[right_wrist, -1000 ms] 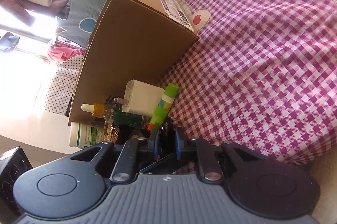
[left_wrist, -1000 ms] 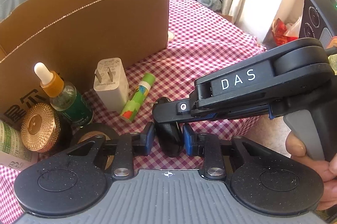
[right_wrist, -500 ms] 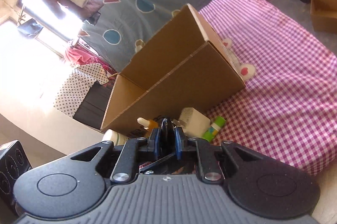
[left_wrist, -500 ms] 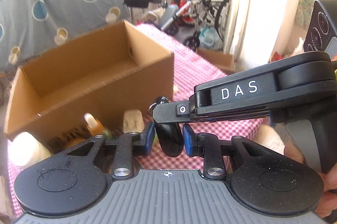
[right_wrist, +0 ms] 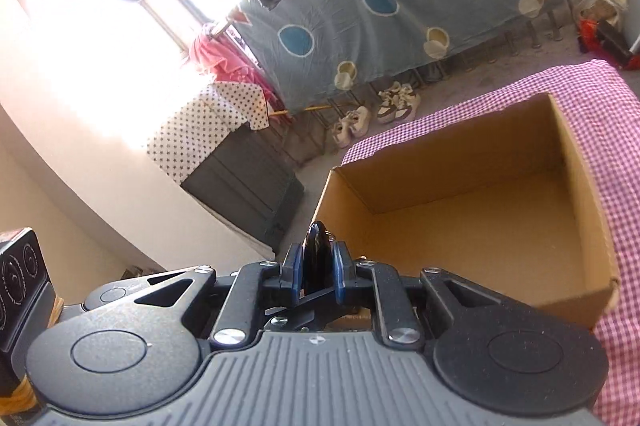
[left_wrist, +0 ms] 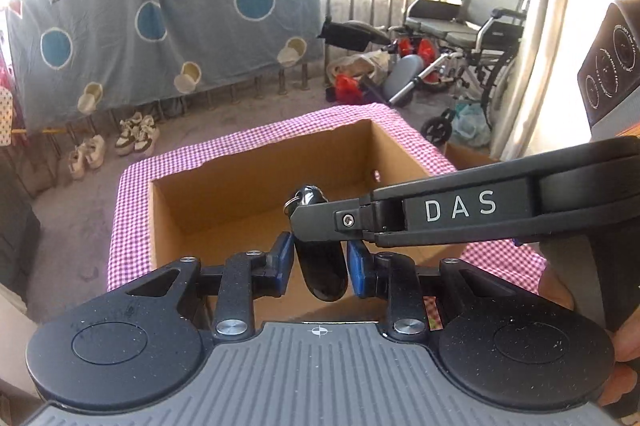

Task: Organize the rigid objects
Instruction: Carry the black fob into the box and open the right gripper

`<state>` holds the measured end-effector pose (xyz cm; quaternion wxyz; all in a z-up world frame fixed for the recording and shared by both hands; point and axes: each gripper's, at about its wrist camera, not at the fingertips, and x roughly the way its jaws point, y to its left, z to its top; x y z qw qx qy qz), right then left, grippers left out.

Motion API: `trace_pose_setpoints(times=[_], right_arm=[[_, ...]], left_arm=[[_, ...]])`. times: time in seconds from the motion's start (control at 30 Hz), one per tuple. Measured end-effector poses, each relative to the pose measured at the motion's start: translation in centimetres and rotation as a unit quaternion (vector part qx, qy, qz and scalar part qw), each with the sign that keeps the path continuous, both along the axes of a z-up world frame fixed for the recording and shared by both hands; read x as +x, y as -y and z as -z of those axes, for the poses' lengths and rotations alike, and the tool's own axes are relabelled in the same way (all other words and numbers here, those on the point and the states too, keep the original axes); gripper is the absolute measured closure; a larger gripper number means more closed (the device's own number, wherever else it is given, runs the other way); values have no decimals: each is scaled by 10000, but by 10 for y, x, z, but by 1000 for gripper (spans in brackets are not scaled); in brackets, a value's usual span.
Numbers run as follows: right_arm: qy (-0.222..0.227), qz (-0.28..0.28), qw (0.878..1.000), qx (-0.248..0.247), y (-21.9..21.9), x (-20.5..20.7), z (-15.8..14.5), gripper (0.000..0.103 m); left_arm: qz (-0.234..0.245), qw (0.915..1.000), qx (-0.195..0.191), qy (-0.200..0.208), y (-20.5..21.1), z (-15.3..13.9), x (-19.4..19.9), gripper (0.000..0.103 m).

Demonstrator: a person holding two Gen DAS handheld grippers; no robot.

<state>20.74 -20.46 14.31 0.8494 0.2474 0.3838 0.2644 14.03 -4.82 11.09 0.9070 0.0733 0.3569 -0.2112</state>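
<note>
A glossy black oval fob [left_wrist: 320, 266] with a small metal ring is held in the air over the open cardboard box [left_wrist: 256, 202]. My right gripper [right_wrist: 316, 272] is shut on the black fob [right_wrist: 316, 258]; its fingers cross the left wrist view from the right [left_wrist: 320, 222]. My left gripper [left_wrist: 320, 264] has a blue pad on each side of the fob with narrow gaps showing. The box interior looks bare in the right wrist view [right_wrist: 472, 222].
The box stands on a pink checked tablecloth [left_wrist: 132, 186]. The table's far edge drops to the floor, with shoes [left_wrist: 132, 136] and a wheelchair [left_wrist: 472, 38] beyond. A dark cabinet [right_wrist: 248, 194] stands left of the table.
Both grippers rose with the fob from the table by the bottles and charger to above the box opening. The small items have dropped out of view.
</note>
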Motion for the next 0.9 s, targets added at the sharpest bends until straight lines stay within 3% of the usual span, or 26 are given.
trace_pose_setpoints(times=[0.17, 0.43, 0.67, 0.9], right_arm=[[-800, -299, 9963, 59, -25, 77, 24, 86], [-2012, -319, 9786, 291, -49, 161, 90, 86], [-2531, -168, 9662, 462, -58, 188, 132, 86], [-2692, -172, 9610, 606, -57, 195, 148, 84]], left_arm=[[-237, 9971, 94, -712, -16, 20, 64, 75], [-538, 9876, 685, -1309, -24, 61, 124, 75], [-724, 9832, 1140, -1228, -21, 70, 135, 72], [-711, 9849, 1069, -1165, -21, 65, 132, 68]])
